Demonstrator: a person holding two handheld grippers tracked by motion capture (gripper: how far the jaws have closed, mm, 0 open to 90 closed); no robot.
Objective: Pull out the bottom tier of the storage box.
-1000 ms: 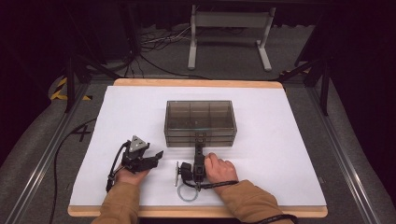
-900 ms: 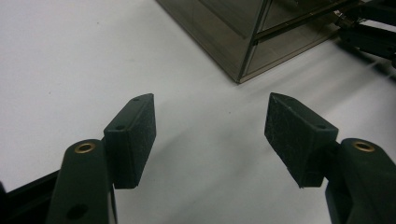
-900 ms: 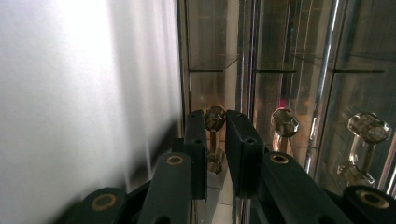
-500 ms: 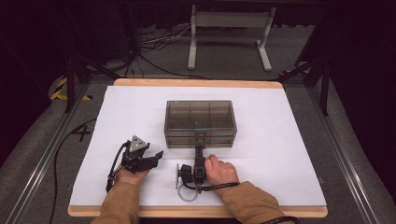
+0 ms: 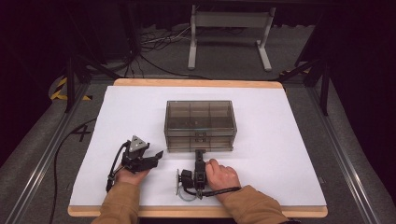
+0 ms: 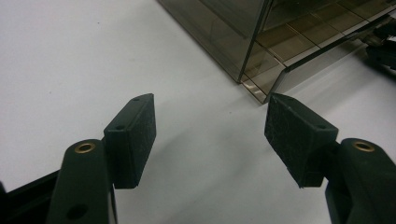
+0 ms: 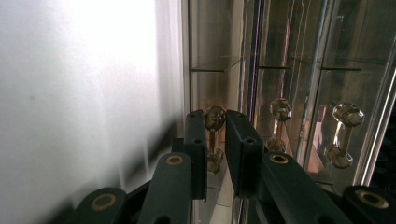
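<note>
A smoky clear drawer box (image 5: 201, 122) stands mid-table on the white sheet (image 5: 280, 154). My right gripper (image 5: 200, 152) lies on its side at the box's front, and a hand holds it from behind. In the right gripper view its jaws are shut on the lowest drawer's dumbbell-shaped handle (image 7: 214, 139), the one nearest the table, while two more handles (image 7: 280, 122) show beyond. My left gripper (image 5: 158, 156) rests on the table to the left of the box. It stands open (image 6: 210, 135) with nothing between its pads, pointing at the box's front corner (image 6: 261, 51).
The white sheet covers a wooden board with its front edge (image 5: 187, 212) near the person. A metal stand (image 5: 229, 32) and cables lie on the floor behind. Bare sheet spreads to the left and right of the box.
</note>
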